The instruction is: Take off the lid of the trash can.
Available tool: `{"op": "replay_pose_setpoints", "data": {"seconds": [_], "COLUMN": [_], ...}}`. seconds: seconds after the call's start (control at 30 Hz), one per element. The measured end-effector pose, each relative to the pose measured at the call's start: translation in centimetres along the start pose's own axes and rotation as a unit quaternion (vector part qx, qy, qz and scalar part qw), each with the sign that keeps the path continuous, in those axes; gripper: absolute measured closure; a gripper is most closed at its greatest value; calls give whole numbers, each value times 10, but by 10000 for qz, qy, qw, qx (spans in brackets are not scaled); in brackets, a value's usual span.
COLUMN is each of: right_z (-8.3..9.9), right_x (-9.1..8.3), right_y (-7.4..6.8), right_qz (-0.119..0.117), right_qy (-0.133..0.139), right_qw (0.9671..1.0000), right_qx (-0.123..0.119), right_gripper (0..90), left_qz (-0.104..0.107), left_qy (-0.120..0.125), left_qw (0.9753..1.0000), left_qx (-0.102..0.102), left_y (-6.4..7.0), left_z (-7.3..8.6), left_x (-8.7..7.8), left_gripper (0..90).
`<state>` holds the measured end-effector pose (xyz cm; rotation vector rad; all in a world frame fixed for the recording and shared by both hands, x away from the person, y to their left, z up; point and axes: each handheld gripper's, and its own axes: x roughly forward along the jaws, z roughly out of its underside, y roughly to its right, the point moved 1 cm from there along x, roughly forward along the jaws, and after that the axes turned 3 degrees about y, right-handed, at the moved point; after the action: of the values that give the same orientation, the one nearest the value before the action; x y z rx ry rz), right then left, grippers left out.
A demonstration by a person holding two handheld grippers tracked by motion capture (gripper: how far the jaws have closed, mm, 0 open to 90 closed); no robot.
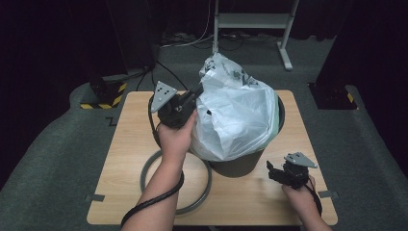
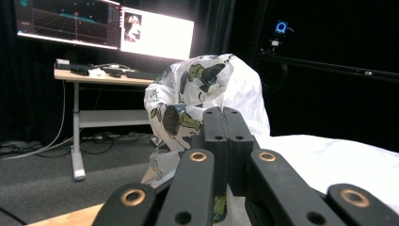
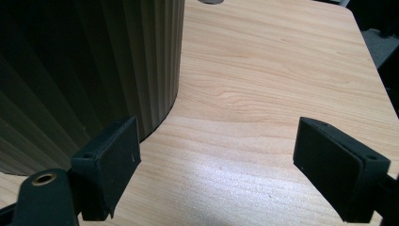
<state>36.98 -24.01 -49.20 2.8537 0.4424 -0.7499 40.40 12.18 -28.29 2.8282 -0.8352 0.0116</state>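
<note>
A white plastic bag with a printed patch bulges out of a dark ribbed bin on the wooden table. My left gripper is at the bag's upper left edge, held up by a hand. In the left gripper view its jaws are pressed together, with the bag bunched right at them and showing beneath the linkage. My right gripper rests low on the table at the bin's right. In the right gripper view it stands open with nothing between its pads, the bin wall just left of it.
A grey ring lies flat on the table left of the bin, under the left forearm. A white desk frame stands beyond the table. A desk with lit monitors is behind the bag. Bare tabletop stretches ahead of the right gripper.
</note>
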Motion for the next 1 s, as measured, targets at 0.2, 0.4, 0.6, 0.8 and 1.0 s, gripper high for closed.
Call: {"op": "replay_pose_setpoints", "data": {"seconds": [0.2,0.4,0.6,0.8,1.0], "right_z": [5,10,12,12,12], "right_x": [3,9,11,11,11], "right_y": [1,1,-1,-3,-2], "right_qz": [-50,-113,-138,-168,-201], "right_qy": [-163,-410,-484,-505,-477], "right_qw": [9998,9991,9987,9986,9986], "right_qx": [-47,-26,-50,-68,-114], "right_gripper": [152,152,156,163,188], "left_qz": [-74,-181,-129,-32,36], "left_qy": [33,159,292,428,510], "left_qw": [10000,9997,9994,9991,9986], "left_qx": [-27,-69,-113,23,105], "left_y": [-6,-12,-13,-4,2], "left_z": [4,7,4,-9,-16], "left_x": [-7,-15,-19,-17,-13], "left_gripper": [900,900,900,900,900]}}
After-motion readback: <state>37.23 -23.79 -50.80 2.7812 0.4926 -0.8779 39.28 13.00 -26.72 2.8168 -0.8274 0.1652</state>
